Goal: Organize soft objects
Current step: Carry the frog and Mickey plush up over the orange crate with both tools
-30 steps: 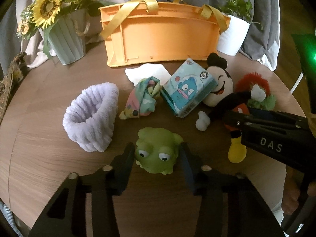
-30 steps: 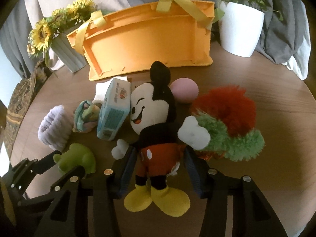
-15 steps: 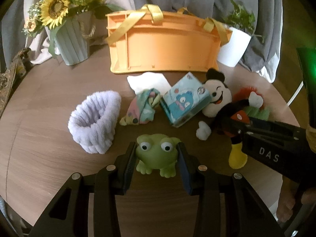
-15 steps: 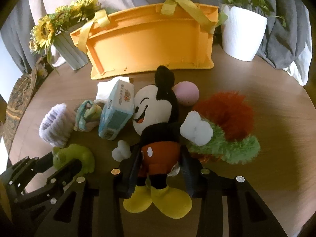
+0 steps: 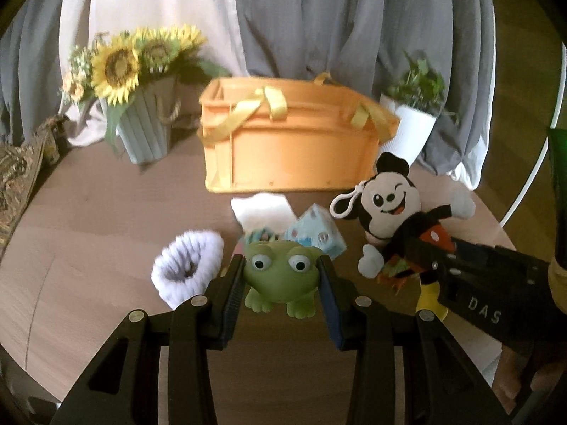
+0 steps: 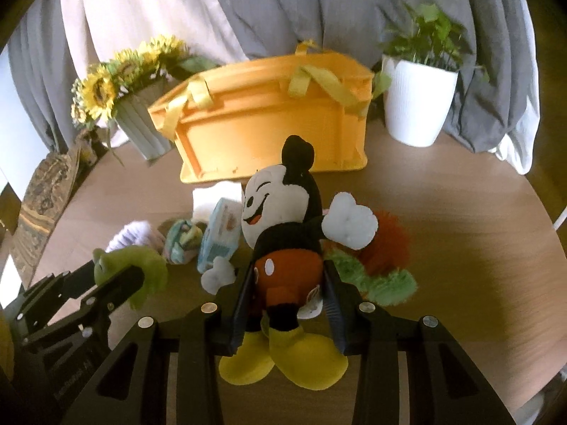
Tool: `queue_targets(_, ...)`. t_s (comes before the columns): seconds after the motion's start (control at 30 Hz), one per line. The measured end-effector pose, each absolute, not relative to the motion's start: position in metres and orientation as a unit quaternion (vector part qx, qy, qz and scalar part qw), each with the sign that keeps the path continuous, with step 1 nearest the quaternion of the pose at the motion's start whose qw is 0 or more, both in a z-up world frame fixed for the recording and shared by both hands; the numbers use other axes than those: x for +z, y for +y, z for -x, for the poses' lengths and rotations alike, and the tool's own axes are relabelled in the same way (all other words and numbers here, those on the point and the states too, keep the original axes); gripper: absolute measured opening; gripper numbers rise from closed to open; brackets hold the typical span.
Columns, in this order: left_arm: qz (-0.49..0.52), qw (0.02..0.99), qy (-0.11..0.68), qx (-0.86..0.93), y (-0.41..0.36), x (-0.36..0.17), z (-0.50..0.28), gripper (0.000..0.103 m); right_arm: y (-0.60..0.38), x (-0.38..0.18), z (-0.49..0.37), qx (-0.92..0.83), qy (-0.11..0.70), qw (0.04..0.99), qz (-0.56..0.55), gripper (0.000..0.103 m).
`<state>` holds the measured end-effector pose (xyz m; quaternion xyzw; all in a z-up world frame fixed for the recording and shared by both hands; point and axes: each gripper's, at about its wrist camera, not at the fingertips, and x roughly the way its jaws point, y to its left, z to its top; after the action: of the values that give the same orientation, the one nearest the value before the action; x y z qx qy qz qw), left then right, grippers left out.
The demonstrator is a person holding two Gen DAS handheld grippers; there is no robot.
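My left gripper [image 5: 281, 285] is shut on a green frog toy [image 5: 280, 278], which hangs above the round wooden table [image 5: 106, 212]. Over on the right, the right gripper [image 6: 288, 285] is shut on a mouse plush [image 6: 283, 219] at its red shorts, and the plush is lifted off the table. The same plush [image 5: 389, 205] shows in the left wrist view, and the frog [image 6: 141, 269] in the right wrist view. An orange basket [image 5: 290, 141] with yellow handles stands at the back. A lilac fluffy band [image 5: 187, 272], a pastel cloth [image 6: 182, 241], a tissue pack [image 6: 221, 233] and a red-and-green plush [image 6: 386, 258] lie on the table.
A grey vase of sunflowers [image 5: 141, 99] stands back left and a white potted plant [image 6: 418, 102] back right, both beside the basket [image 6: 269, 124]. A folded white cloth [image 5: 264, 207] lies in front of the basket. Grey curtains hang behind. A patterned cushion [image 5: 17, 173] sits at far left.
Both grippers have risen, lifting the frog and the mouse plush off the table. The right jaws closed onto the plush's shorts. The views have tilted up toward the curtains.
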<state>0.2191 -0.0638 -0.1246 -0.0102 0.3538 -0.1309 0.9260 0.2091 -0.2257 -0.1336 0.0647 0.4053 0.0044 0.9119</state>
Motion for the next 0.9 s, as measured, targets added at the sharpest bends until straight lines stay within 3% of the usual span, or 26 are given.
queue_targets(0.9, 0.024, 0.966, 0.214, -0.143, -0.055, -0.027, -0.231, 0.040, -0.222, -0.035, -0.201, -0.006, 0.270, 0.961, -0.068, 0.039)
